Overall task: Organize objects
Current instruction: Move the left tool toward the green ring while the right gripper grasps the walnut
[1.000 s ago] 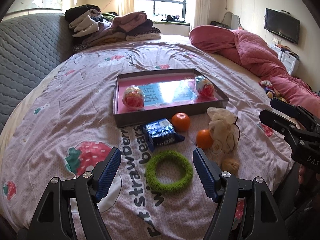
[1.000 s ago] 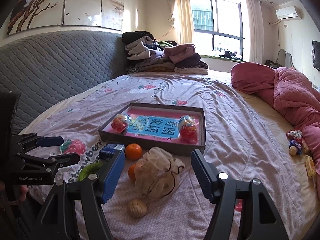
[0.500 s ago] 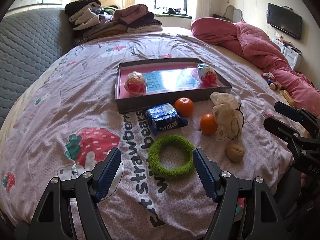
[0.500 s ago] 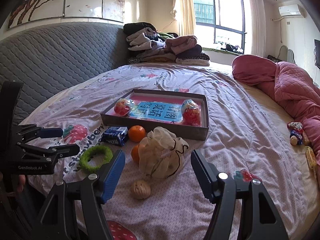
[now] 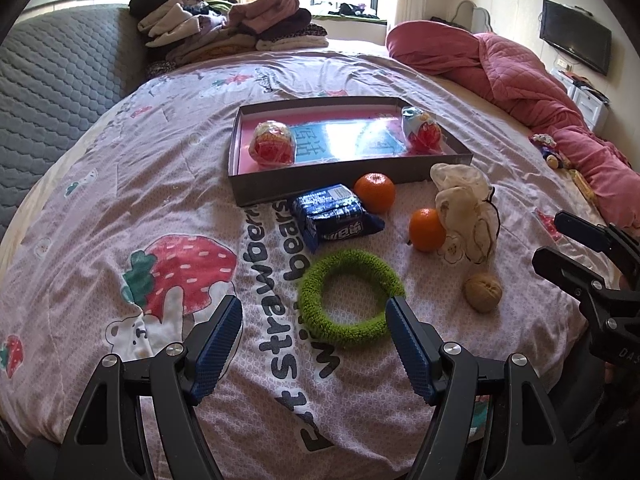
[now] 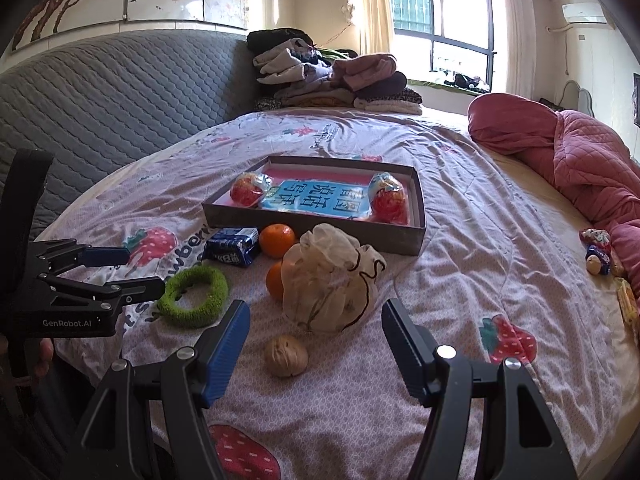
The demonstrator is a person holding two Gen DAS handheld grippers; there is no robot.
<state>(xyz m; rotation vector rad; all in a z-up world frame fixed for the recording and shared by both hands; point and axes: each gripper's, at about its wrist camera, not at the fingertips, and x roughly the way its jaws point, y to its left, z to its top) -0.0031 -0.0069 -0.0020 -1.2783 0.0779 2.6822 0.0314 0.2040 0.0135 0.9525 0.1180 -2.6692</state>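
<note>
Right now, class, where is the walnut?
In the right wrist view, the walnut lies on the bedsheet, just in front of the drawstring pouch.

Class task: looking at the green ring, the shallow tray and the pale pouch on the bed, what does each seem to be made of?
Green ring: probably knitted or fuzzy yarn; its surface looks nubbly and matte.
Tray: likely cardboard; thin, flat grey walls with sharp folded corners.
Pouch: seemingly thin sheer fabric; crumpled, translucent, closed by a dark drawstring.

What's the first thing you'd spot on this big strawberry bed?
The fuzzy green ring lies nearest, right ahead of the open left gripper. Behind it sits a flat gray box holding two shiny wrapped eggs, with two oranges and a blue snack pack in front.
</note>
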